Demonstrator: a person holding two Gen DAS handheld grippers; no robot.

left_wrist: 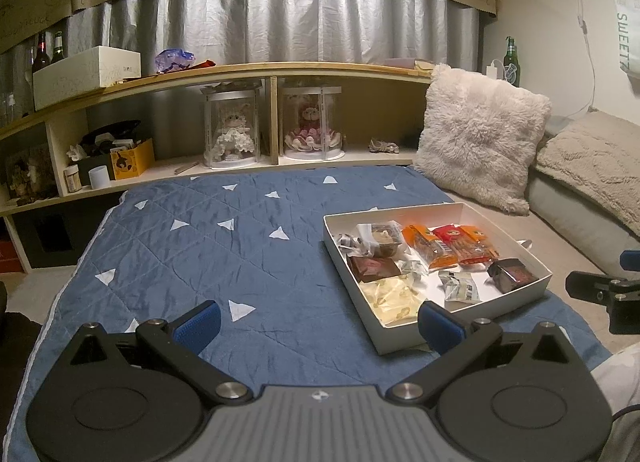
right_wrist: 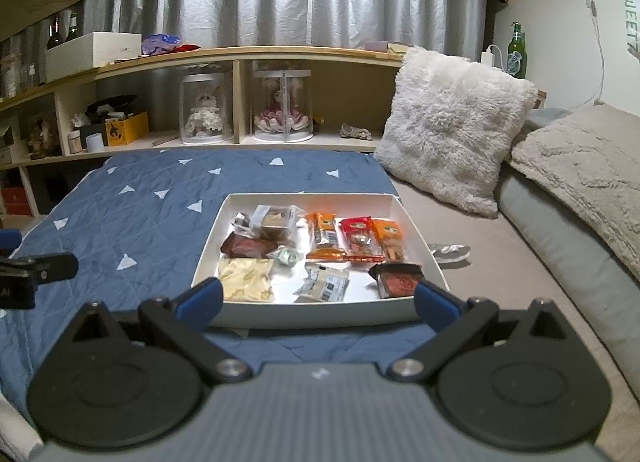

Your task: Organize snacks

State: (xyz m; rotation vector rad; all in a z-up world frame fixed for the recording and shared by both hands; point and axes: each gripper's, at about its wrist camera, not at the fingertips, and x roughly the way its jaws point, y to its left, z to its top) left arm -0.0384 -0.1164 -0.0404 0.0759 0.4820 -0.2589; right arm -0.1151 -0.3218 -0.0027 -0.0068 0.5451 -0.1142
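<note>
Fingers spread wide on each hand-held gripper, left (left_wrist: 318, 322) and right (right_wrist: 316, 300), both empty above the snack tray (right_wrist: 308, 197).

You had open blue quilt (left_wrist: 208, 246) left of the white box (right_wrist: 424, 240), with nothing lying on it. Right of the box, a crumpled wrapper (right_wrist: 450, 252) lay near its wall, and the fluffy pillow (right_wrist: 452, 121) blocked the far corner.
</note>
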